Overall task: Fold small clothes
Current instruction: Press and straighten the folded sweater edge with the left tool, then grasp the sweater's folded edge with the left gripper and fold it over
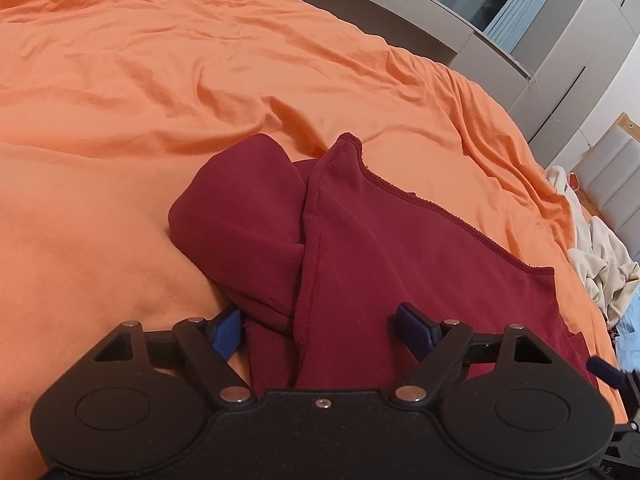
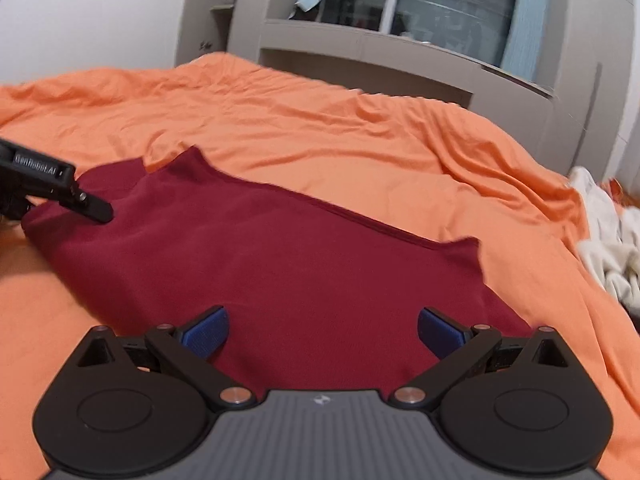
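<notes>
Both grippers (image 1: 320,324) (image 2: 322,330) angle down (jaws spread) over the maroon garment (image 2: 260,256).

The garment (image 2: 260,256) lies mid-frame on the bedspread (image 2: 320,140). A heap of clothes (image 2: 604,240) sits at the right edge. Cabinets (image 2: 400,52) stand behind the bed, along the top.

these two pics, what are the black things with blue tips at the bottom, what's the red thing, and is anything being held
Each picture comes from a camera on a hand-held gripper, looking forward along its two blue-padded fingers. The first shows the left gripper, the second the right gripper. Both hover over a dark red garment lying on an orange bedsheet, partly bunched on the left gripper's side. Both stand open, so nothing is held, though cloth lies between the left pads. A pile of pale clothes sits at the bed's right edge.
</notes>
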A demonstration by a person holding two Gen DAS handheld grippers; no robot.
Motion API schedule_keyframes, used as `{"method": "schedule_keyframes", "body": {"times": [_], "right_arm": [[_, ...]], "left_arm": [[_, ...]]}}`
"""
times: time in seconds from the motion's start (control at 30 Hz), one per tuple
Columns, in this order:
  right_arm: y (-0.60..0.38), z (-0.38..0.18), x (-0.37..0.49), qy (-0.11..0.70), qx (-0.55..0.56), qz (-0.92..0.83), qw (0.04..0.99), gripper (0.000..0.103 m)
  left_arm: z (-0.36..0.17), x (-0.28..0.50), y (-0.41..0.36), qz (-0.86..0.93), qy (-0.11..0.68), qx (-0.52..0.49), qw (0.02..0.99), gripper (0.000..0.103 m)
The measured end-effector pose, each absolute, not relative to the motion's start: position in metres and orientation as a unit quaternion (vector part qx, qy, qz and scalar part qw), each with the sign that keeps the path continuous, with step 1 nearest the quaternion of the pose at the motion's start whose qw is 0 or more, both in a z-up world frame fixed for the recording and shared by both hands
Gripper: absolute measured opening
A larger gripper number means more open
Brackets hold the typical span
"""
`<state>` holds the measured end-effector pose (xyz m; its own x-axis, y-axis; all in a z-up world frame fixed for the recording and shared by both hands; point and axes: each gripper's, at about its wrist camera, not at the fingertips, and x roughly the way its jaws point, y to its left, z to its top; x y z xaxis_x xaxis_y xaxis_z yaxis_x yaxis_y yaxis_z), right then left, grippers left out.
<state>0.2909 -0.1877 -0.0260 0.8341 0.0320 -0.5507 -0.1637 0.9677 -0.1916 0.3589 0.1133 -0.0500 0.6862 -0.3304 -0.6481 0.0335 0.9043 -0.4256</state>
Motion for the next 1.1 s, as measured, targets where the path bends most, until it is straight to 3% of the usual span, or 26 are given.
{"method": "schedule_keyframes", "body": {"times": [0.1, 0.2, 0.33, 0.57, 0.8, 1.1], "right_arm": [[-0.181, -0.036, 0.293, 0.286, -0.119, 0.049, 0.949, 0.103], [-0.184, -0.042, 0.291, 0.283, -0.103, 0.049, 0.952, 0.103], [-0.187, -0.043, 0.291, 0.284, -0.095, 0.051, 0.953, 0.103], [-0.185, -0.043, 0.288, 0.278, -0.106, 0.046, 0.954, 0.103], [-0.203, -0.024, 0.283, 0.287, -0.105, 0.043, 0.951, 0.103], [-0.294, 0.014, 0.266, 0.285, -0.089, -0.055, 0.953, 0.103]], "left_arm": [[-0.051, 0.358, 0.115, -0.102, 0.379, -0.2, 0.898, 0.081], [-0.052, 0.356, 0.118, -0.093, 0.373, -0.21, 0.899, 0.072], [-0.053, 0.356, 0.124, -0.078, 0.368, -0.234, 0.896, 0.047], [-0.045, 0.363, 0.11, -0.086, 0.358, -0.206, 0.906, 0.019], [-0.001, 0.367, 0.069, -0.12, 0.303, -0.095, 0.941, 0.016], [0.06, 0.358, -0.028, -0.225, 0.261, 0.004, 0.939, 0.016]]}}
